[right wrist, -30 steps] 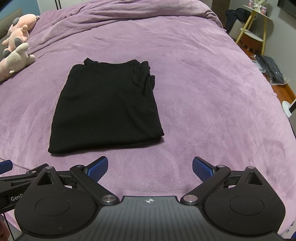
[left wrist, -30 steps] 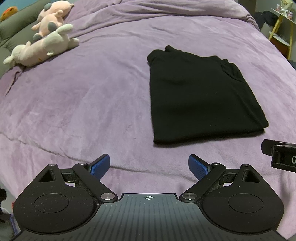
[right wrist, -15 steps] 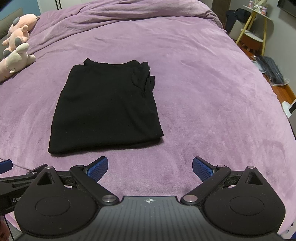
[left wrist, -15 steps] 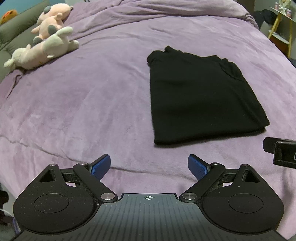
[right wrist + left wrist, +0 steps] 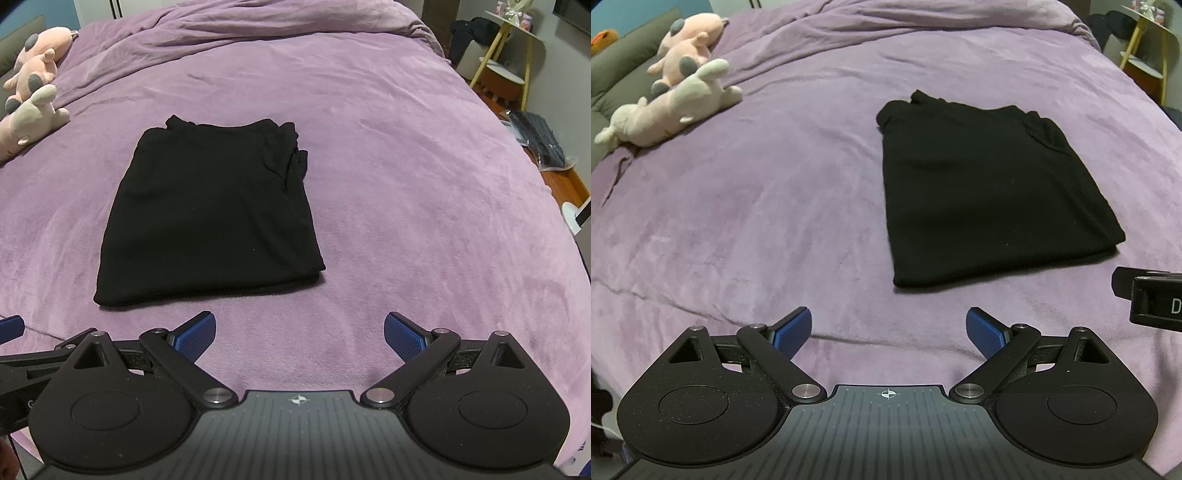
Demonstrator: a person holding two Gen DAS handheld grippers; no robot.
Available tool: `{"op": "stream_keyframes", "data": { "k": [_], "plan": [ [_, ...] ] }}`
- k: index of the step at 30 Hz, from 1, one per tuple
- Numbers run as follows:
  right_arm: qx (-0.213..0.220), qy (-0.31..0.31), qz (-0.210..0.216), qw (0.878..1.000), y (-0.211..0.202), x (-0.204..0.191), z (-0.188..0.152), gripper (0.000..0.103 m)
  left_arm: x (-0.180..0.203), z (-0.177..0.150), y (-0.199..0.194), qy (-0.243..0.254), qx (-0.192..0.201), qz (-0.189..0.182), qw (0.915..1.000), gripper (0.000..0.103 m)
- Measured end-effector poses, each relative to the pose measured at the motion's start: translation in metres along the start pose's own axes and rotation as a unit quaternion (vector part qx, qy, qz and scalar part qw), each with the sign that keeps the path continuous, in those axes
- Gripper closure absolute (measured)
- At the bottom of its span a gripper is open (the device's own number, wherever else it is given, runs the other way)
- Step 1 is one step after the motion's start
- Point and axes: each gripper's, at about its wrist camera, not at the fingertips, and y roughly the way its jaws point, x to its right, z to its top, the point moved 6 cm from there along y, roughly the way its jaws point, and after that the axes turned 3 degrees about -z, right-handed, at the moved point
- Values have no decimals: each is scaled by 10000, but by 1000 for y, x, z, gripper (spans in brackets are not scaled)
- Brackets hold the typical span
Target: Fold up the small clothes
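Purple bedspread [image 5: 746, 206] fills both frames, plush toys [image 5: 670, 107] at upper left. Item: black garment [image 5: 986, 195], folded into a flat rectangle, centre-right in my left view, centre-left in the right; folding looks finished. I hold left gripper [image 5: 888, 334] and right gripper [image 5: 300, 334] short of it, jaws wide apart, empty.

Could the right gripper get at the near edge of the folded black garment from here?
Probably yes: the right gripper is open, and only bare purple blanket lies between it and the black garment.
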Motion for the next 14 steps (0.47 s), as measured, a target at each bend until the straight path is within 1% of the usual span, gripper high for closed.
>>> {"op": "stream_keyframes", "data": {
  "k": [9,14],
  "plan": [
    [8,-8,-16,10000,0,2,0,5,2,-1,-1,109,21,-34,9999,8],
    [24,14,-39,10000,-1,2,-1,5,3,-2,-2,70,22,-104,9999,8]
  ]
}}
